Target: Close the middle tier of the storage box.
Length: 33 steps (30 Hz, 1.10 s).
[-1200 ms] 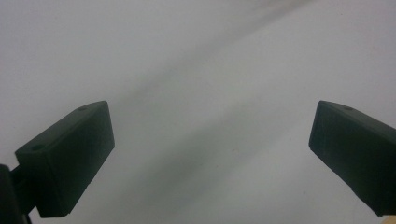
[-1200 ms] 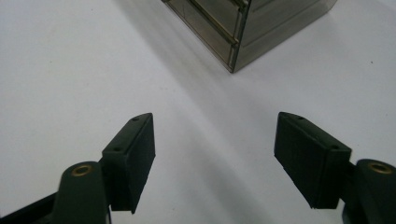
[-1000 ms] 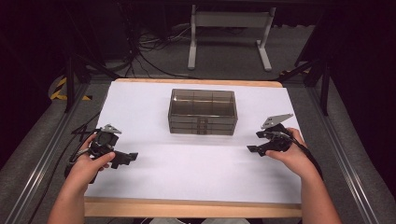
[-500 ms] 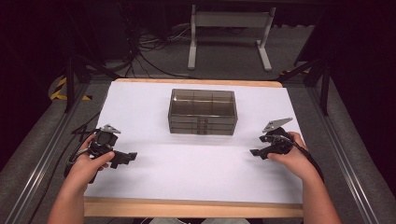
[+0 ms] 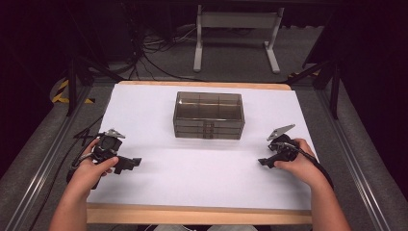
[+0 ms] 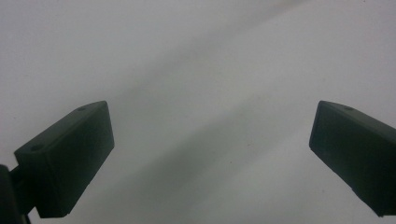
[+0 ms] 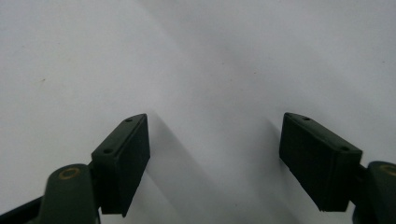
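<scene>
Left gripper and right gripper rest low on the white tabletop, flanking the smoky drawer box, seemingly poised to reach. Each gripper view shows jaws apart, empty, over bare paper.

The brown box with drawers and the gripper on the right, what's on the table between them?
Nothing. In the high view, just bare white paper lies between the box and the right gripper.
</scene>
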Each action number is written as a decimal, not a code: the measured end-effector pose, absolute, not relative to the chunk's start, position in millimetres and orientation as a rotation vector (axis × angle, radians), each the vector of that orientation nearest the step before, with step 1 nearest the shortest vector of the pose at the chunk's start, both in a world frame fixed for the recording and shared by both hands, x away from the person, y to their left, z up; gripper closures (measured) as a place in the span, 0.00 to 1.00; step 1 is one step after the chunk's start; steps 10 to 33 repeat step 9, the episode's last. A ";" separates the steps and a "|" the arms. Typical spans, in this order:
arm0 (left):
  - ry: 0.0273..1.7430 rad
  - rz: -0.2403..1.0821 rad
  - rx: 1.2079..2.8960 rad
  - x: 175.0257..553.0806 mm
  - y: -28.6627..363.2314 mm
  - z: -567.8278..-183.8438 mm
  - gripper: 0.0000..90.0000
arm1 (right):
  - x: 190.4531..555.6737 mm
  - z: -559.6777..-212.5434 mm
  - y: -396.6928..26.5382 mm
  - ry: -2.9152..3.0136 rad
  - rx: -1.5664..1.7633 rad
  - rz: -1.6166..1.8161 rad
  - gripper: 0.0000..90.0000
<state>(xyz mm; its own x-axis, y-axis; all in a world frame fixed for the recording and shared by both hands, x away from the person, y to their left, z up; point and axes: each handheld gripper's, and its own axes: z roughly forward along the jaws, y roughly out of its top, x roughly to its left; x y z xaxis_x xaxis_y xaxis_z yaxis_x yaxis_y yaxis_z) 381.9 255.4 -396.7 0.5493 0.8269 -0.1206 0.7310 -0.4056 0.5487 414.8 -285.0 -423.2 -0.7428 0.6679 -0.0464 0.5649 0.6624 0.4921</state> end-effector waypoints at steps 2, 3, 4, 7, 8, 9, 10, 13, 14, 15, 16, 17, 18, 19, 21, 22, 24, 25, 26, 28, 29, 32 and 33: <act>1.250 0.225 2.237 382.0 255.1 -396.8 0.01 | 414.4 -423.4 -284.7 2.653 0.999 0.672 0.27; 1.250 0.226 2.238 381.9 254.9 -396.8 0.01 | 414.3 -423.4 -284.7 2.652 1.000 0.672 0.27; 1.250 0.226 2.239 381.9 254.8 -396.9 0.01 | 414.2 -423.4 -284.6 2.651 1.002 0.671 0.27; 1.252 0.226 2.237 382.0 254.9 -396.9 0.01 | 414.1 -422.4 -284.1 2.653 1.000 0.667 0.28; 1.253 0.228 2.236 382.2 255.1 -396.9 0.01 | 414.0 -422.0 -283.7 2.647 0.994 0.667 0.29; 1.253 0.228 2.236 382.2 255.1 -396.9 0.01 | 413.8 -420.2 -283.4 2.635 0.993 0.680 0.29; 1.253 0.228 2.236 382.2 255.1 -396.9 0.01 | 413.8 -420.2 -283.4 2.635 0.993 0.680 0.29; 1.253 0.228 2.236 382.2 255.1 -396.9 0.01 | 413.8 -420.2 -283.4 2.635 0.993 0.680 0.29; 1.253 0.228 2.236 382.2 255.1 -396.9 0.01 | 413.8 -420.2 -283.4 2.635 0.993 0.680 0.29; 1.253 0.228 2.236 382.2 255.1 -396.9 0.01 | 413.8 -420.2 -283.4 2.635 0.993 0.680 0.29; 1.253 0.228 2.236 382.2 255.1 -396.9 0.01 | 413.8 -420.2 -283.4 2.635 0.993 0.680 0.29; 1.253 0.228 2.236 382.2 255.1 -396.9 0.01 | 413.8 -420.2 -283.4 2.635 0.993 0.680 0.29; 1.253 0.228 2.236 382.2 255.1 -396.9 0.01 | 413.8 -420.2 -283.4 2.635 0.993 0.680 0.29; 1.253 0.228 2.236 382.2 255.1 -396.9 0.01 | 413.8 -420.2 -283.4 2.635 0.993 0.680 0.29; 1.253 0.228 2.236 382.2 255.1 -396.9 0.01 | 413.8 -420.2 -283.4 2.635 0.993 0.680 0.29; 1.253 0.228 2.236 382.2 255.1 -396.9 0.01 | 413.8 -420.2 -283.4 2.635 0.993 0.680 0.29; 1.253 0.228 2.236 382.2 255.1 -396.9 0.01 | 413.8 -420.2 -283.4 2.635 0.993 0.680 0.29; 1.253 0.228 2.236 382.2 255.1 -396.9 0.01 | 413.8 -420.2 -283.4 2.635 0.993 0.680 0.29; 1.253 0.228 2.236 382.2 255.1 -396.9 0.01 | 413.8 -420.2 -283.4 2.635 0.993 0.680 0.29; 1.253 0.228 2.236 382.2 255.1 -396.9 0.01 | 413.8 -420.2 -283.4 2.635 0.993 0.680 0.29; 1.253 0.228 2.236 382.2 255.1 -396.9 0.01 | 413.8 -420.2 -283.4 2.635 0.993 0.680 0.29; 1.253 0.228 2.236 382.2 255.1 -396.9 0.01 | 413.8 -420.2 -283.4 2.635 0.993 0.680 0.29; 1.253 0.228 2.236 382.2 255.1 -396.9 0.01 | 413.8 -420.2 -283.4 2.635 0.993 0.680 0.29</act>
